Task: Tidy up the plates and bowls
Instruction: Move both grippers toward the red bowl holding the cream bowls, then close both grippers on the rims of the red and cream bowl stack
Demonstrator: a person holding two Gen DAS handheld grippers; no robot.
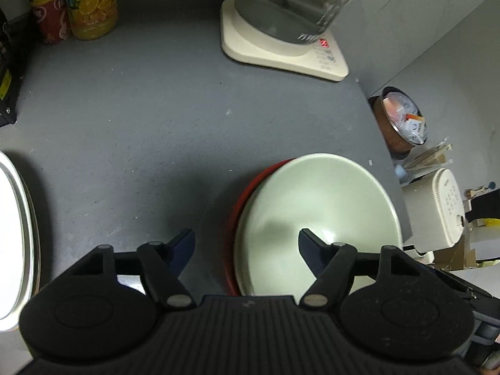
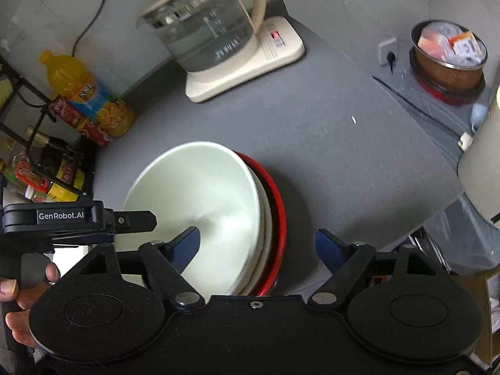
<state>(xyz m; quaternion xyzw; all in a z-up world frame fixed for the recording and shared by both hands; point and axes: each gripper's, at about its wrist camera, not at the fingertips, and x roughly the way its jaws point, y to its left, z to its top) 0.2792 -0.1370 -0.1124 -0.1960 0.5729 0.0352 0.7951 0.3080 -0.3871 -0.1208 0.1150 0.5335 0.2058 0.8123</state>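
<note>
A pale green bowl [image 1: 315, 215] sits nested in a red bowl [image 1: 247, 193] on the grey counter. In the right wrist view the green bowl [image 2: 200, 200] shows a white rim beneath it, inside the red bowl [image 2: 279, 215]. My left gripper [image 1: 247, 239] is open above the stack's left rim, its right finger over the green bowl. My right gripper [image 2: 257, 239] is open, straddling the stack's right rim. The left gripper's body [image 2: 78, 218] shows at the left of the right wrist view, held by a hand [image 2: 18, 284]. A white plate [image 1: 14, 237] lies at the far left edge.
A glass kettle [image 2: 206, 28] on its cream base [image 1: 281, 53] stands at the back of the counter. Drink bottles [image 1: 90, 3] and cans [image 2: 81, 118] stand at the back left. A brown tub of packets [image 1: 403, 118] sits beyond the counter's right edge.
</note>
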